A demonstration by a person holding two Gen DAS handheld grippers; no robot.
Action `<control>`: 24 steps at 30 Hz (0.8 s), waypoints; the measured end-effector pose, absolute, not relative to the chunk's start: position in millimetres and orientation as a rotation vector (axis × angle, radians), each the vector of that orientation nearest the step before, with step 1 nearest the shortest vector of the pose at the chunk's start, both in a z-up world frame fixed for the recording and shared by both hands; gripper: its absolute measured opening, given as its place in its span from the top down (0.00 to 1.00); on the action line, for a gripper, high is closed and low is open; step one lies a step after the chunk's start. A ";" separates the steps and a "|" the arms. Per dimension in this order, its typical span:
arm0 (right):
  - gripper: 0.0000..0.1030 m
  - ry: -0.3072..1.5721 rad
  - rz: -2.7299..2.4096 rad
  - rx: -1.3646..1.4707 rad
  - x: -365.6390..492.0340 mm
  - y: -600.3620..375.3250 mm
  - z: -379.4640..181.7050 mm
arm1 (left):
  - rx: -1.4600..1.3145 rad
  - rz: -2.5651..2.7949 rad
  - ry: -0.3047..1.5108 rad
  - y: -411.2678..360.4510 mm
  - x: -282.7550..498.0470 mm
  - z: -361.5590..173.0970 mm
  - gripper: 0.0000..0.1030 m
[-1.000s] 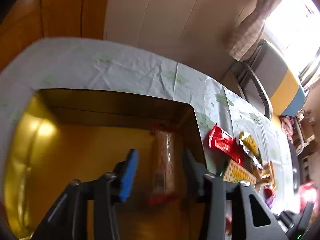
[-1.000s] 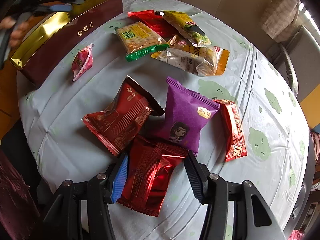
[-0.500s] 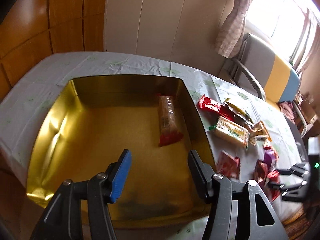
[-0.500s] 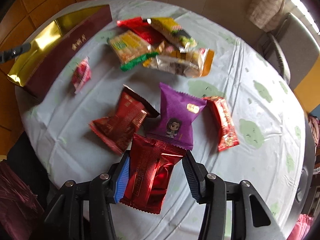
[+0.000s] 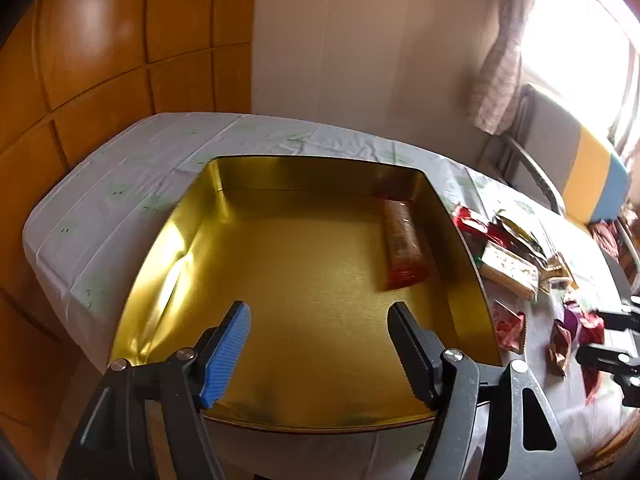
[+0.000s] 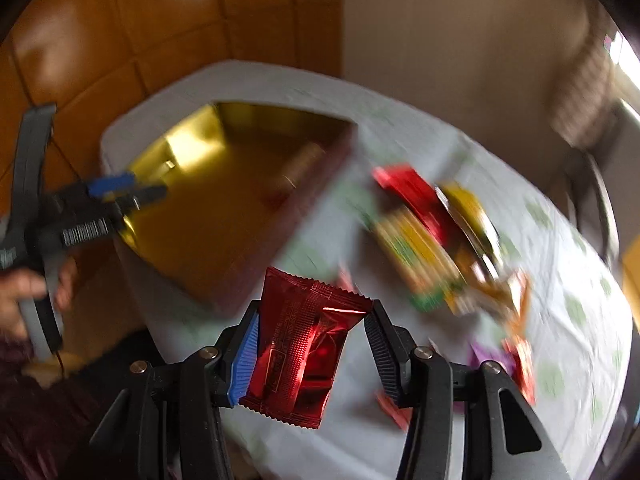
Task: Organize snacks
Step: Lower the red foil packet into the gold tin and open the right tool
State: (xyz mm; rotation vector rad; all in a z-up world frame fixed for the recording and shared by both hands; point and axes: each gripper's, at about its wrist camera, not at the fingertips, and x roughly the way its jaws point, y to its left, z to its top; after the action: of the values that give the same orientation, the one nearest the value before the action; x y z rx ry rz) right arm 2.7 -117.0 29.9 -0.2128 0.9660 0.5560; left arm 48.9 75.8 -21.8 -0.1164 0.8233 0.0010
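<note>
Left gripper (image 5: pixel 320 344): jaws spread wide, nothing between them, held above the near part of the gold box (image 5: pixel 168 248). The box is set on a pale tablecloth (image 5: pixel 120 184) with faint green prints. One snack bar (image 5: pixel 404 248), clear wrap with red ends, is seen lying inside the box along its right wall; its printing is too blurred to be read. To the right of the box, on the cloth, a loose pile of snacks (image 5: pixel 508 268) is seen: red, yellow and green wrappers, with darker red and purple packs nearer the table edge. No brand or label can be made out on any of them from the left wrist view. Right gripper (image 6: pixel 312 344): jaws pinched on a red foil packet (image 6: pixel 304 344), which is held off the table, sawtooth ends top and bottom. Fine print is visible on the packet's face but cannot be read. The right wrist view is heavily blurred; the box, with a dark red outer side, is seen up and left of the packet, and the remaining snacks are seen scattered to the right on the cloth. The left gripper is also seen at the far left of that view, in a hand (image 6: pixel 24 292), by the box's near corner.
</note>
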 end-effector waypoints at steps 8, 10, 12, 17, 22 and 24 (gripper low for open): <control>0.49 0.978 0.646 -0.256 43.4 -31.3 22.6 | -0.157 0.038 0.818 99.3 45.8 -24.0 0.30; 0.49 1.004 0.656 -0.302 46.0 -11.3 13.4 | -0.171 0.048 0.817 106.3 45.4 -24.4 0.30; 0.49 1.028 0.656 -0.344 52.5 2.2 1.4 | -0.184 0.063 0.822 113.1 45.7 -26.8 0.30; 0.48 1.058 0.635 -0.405 63.5 19.3 -20.7 | -0.209 0.079 0.835 123.1 47.3 -31.6 0.30; 0.48 1.057 0.619 -0.441 63.2 25.9 -27.1 | -0.211 0.076 0.841 123.8 48.3 -34.3 0.30; 0.48 1.045 0.610 -0.454 60.9 24.7 -26.8 | -0.209 0.082 0.844 124.0 48.2 -34.7 0.30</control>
State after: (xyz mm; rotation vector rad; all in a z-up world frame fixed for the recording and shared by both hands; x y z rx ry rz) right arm 60.9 24.7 -26.8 -0.4535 1.0448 0.6102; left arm 48.2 124.0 -34.7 -0.2092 0.8437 0.0818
